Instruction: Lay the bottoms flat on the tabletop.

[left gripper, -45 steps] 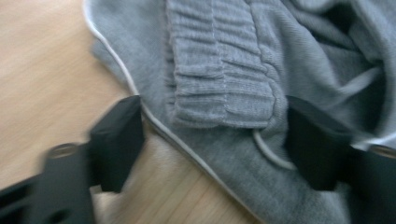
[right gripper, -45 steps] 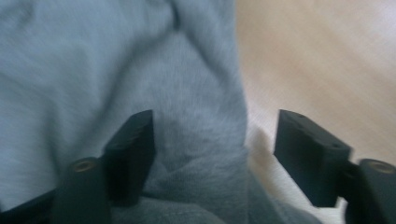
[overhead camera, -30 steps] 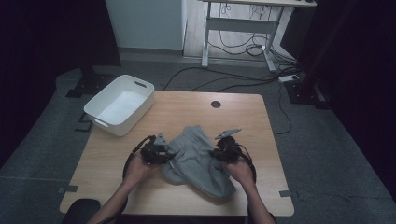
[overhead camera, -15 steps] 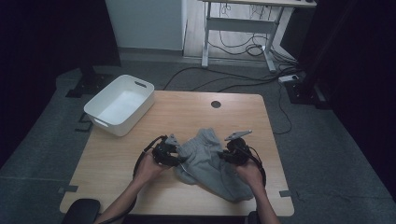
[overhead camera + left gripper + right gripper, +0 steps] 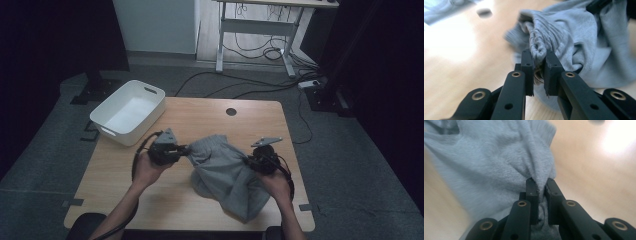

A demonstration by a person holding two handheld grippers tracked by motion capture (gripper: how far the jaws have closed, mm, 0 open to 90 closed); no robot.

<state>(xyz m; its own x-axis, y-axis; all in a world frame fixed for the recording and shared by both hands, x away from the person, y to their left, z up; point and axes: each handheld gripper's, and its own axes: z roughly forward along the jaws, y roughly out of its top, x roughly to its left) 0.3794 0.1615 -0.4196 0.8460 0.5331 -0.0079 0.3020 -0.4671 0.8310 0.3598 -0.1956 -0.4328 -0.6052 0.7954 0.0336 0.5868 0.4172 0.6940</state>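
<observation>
A grey soft garment [image 5: 225, 172] with a gathered elastic edge hangs between my two grippers above the wooden table [image 5: 210, 112], its lower part trailing toward the front edge. My left gripper [image 5: 186, 150] has just been closing and is now shut on the ribbed waistband [image 5: 537, 47], which bulges up between the pads [image 5: 539, 56]. My right gripper [image 5: 248, 161] is shut on a pinched fold of the same cloth [image 5: 486, 157], gripped at the tips [image 5: 541, 182].
A white plastic bin [image 5: 107, 131] stands at the table's far left corner. A small round hole [image 5: 231, 111] marks the tabletop at the back middle. Behind the table are a desk frame [image 5: 220, 45] and floor cables [image 5: 260, 90].
Both hands have risen and the right one has drifted to the right, so the garment's top edge is lifted and stretched wider between the grippers.
</observation>
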